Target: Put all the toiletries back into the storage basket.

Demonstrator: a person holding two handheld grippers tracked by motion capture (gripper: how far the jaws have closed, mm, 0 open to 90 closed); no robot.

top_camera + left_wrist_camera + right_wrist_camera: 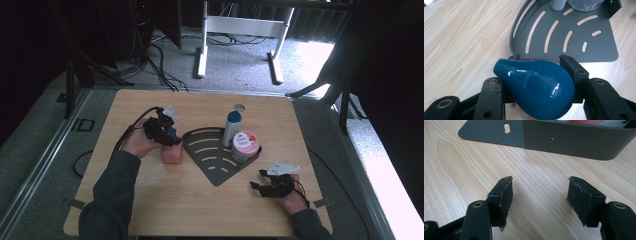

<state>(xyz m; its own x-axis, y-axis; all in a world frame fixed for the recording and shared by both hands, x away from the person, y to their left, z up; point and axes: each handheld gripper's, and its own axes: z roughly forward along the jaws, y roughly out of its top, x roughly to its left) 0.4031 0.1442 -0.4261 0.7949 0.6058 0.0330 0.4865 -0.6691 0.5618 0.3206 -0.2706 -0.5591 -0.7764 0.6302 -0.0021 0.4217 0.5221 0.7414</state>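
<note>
Both jaws clamp the blue cap [536, 87] (bottle apparently pink) beside the rack [599, 47].

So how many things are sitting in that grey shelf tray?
2. A white bottle with a blue cap stands at the back of the tray, and a round tub with a pink lid sits right beside it, nearer the tray's right corner.

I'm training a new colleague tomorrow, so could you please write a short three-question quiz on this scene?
1. True or false: the right gripper holds the jar.
2. What sits between the left gripper's fingers? A) blue cap B) white bottle C) nothing
3. How many containers stand on the grey slotted shelf?
Key: 1 false, its fingers are open and empty; 2 A; 3 two.
</note>
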